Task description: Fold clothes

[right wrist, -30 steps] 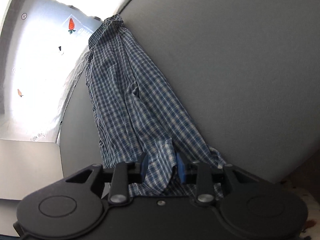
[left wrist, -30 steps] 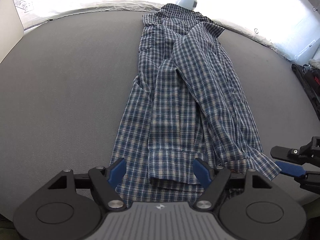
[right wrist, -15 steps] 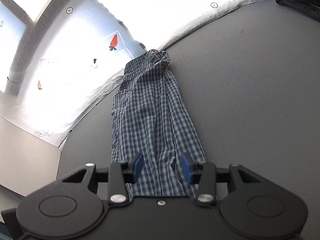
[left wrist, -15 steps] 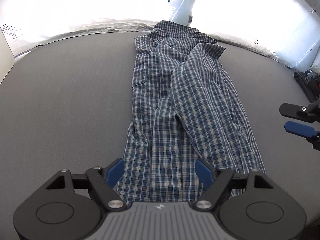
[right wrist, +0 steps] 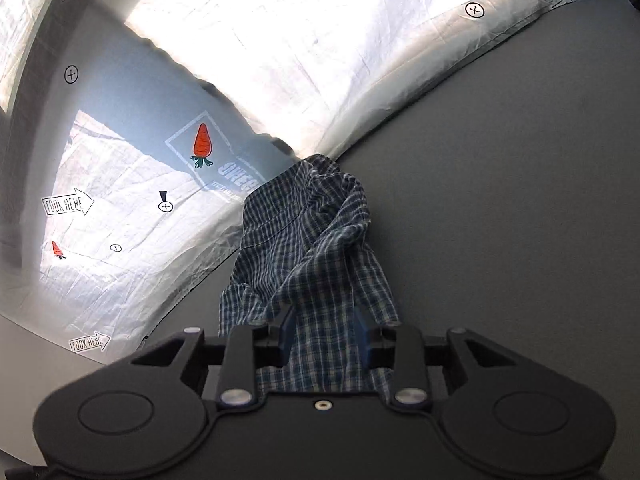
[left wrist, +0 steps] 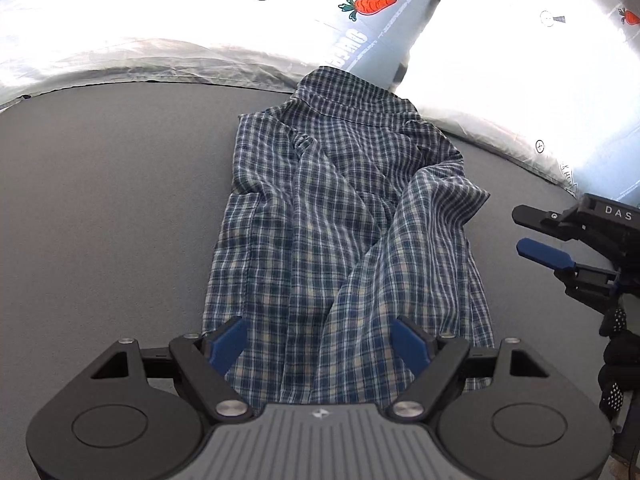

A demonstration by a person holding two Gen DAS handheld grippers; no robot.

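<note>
Left gripper (left wrist: 320, 338): jaws spread wide, the two blue pads standing at either side of the near hem of the plaid shirt (left wrist: 344, 224). The cloth passes between and beneath the pads; no pinch on it is visible, and contact with the fabric cannot be confirmed.

Right gripper (right wrist: 325, 334): in its own view the jaws stand at a medium gap with shirt (right wrist: 316, 256) cloth running between the blue pads and bunching up just beyond them. Whether the pads actually clamp the cloth cannot be told from this view. In the left wrist view the right gripper (left wrist: 536, 236) appears at the right edge, beside the shirt's right side, its fingers parted with a visible gap between the black upper finger and the blue lower pad. A black dotted glove (left wrist: 618, 364) shows below it.

Shirt: blue-and-white check, lying lengthwise on the grey surface (left wrist: 112, 208), collar at the far end, hem at the near end. The fabric is rumpled, with one layer folded diagonally across the right half.

Beyond the surface's far edge: a white sheet (right wrist: 304, 52) printed with carrots (left wrist: 370, 5), target marks and arrow labels.
</note>
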